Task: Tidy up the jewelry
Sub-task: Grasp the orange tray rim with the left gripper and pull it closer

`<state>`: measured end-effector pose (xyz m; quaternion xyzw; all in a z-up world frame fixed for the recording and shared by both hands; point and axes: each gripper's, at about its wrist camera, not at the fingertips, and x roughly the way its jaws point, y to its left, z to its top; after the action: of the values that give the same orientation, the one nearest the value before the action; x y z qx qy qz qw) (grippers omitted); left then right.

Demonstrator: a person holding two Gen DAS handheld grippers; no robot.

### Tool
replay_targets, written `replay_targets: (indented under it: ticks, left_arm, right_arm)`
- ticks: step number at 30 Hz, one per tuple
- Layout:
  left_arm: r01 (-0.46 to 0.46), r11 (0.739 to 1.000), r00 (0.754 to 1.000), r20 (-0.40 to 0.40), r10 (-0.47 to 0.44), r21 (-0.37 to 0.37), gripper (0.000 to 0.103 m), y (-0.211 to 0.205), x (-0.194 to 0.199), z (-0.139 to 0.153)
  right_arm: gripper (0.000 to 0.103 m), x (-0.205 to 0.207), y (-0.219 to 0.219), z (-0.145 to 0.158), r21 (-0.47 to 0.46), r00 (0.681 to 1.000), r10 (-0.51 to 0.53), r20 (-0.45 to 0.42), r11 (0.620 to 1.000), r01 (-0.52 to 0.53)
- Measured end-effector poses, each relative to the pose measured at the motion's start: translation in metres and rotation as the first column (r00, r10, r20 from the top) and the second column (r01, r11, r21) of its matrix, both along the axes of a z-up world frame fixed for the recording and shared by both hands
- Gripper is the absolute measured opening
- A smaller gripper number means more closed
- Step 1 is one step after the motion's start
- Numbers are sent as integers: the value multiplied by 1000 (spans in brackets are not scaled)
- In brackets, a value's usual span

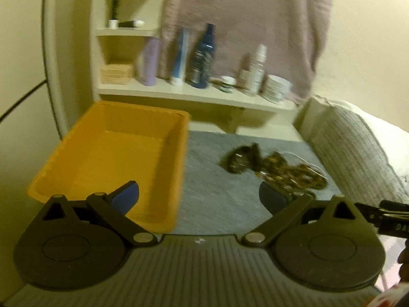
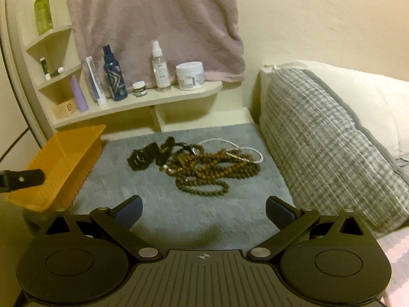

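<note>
Blurring obscures the bead necklaces point(image 1: 281, 171) ahead-right of the wide-open left gripper point(image 1: 199, 197); right gripper point(image 2: 204, 211) wide open, empty.

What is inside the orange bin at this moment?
The orange bin shows only its bare floor; no jewelry inside. The left gripper's finger covers its near corner.

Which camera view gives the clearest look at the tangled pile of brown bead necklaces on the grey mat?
The right wrist view: the tangled pile of brown bead necklaces lies sharp, central and whole there. The left wrist view shows it blurred, off to the right, partly behind a gripper finger.
</note>
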<state>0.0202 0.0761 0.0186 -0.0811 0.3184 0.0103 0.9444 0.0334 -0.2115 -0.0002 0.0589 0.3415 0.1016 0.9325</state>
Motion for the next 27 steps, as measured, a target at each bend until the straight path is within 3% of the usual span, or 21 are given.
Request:
replay_targets:
  ticks: [4,6,10,16,21,25,27]
  left_arm:
    - [-24,999,1000,4,24,33,98,45,9,-2]
    - [-28,999,1000,9,27,46,95,70,14,-2]
    - [-25,995,1000,6,25,93,92,119,22,-8]
    - [15,994,996,-86,-6,105,74,179,43,-32]
    - [89,995,981,-174,-81,38,56,204,61,-57]
    - [117,993,968,-221,-115,-4,32,213,66,-73]
    - [116,993,963,-243,-120,-31,31,216,69,-79]
  right_arm:
    - [102,12,9,-4,16,998,25,50,1000,-26]
    - [102,16,16,-6,-18,996,40,80,999,-39]
    - [102,32,27,-15,-38,998,43,38,998,-41]
    - [102,56,37,-24,-28,1000,22,-17,999,-23]
    - [102,67,47,-31,-67,999,34,-35,997,-36]
    - [102,73,53,-39,-85,997,37,-66,995,-43]
    - [102,76,55,-43,-89,996,36,-77,995,-43]
